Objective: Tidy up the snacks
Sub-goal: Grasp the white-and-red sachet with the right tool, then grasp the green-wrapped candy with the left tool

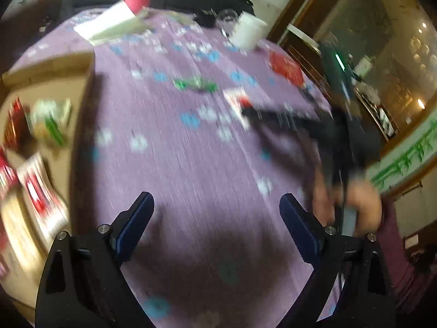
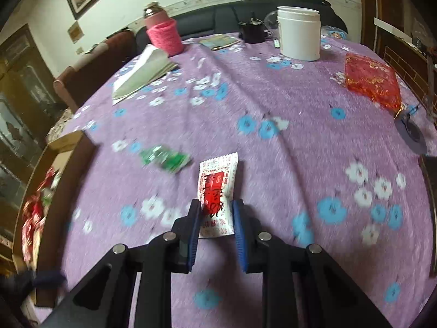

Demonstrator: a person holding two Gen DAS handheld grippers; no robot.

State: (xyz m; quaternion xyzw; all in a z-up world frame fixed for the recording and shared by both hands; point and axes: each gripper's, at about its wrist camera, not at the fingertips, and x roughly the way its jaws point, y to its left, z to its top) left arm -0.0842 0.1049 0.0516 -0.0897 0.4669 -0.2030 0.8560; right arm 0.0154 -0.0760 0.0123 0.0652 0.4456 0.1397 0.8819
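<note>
Right gripper point(image 2: 214, 213) pinches the white packet point(image 2: 218, 188); green packet point(image 2: 165, 158) at ten o'clock. Left gripper point(image 1: 217, 205) gapes wide over bare cloth point(image 1: 191, 164), box point(image 1: 79, 125) edge at nine o'clock.

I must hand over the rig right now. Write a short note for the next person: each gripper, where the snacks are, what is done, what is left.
Left gripper: open, holds nothing, above the purple flowered tablecloth.
Right gripper: shut on the white-and-red snack packet, gripped at its near end.
Cardboard box at the left edge of the table: several red and green packets already lie inside.
Left on the cloth: the green snack packet, and a red bag far right, contents unclear.
Next, probably: carry the held packet to the box, then fetch the green one.
</note>
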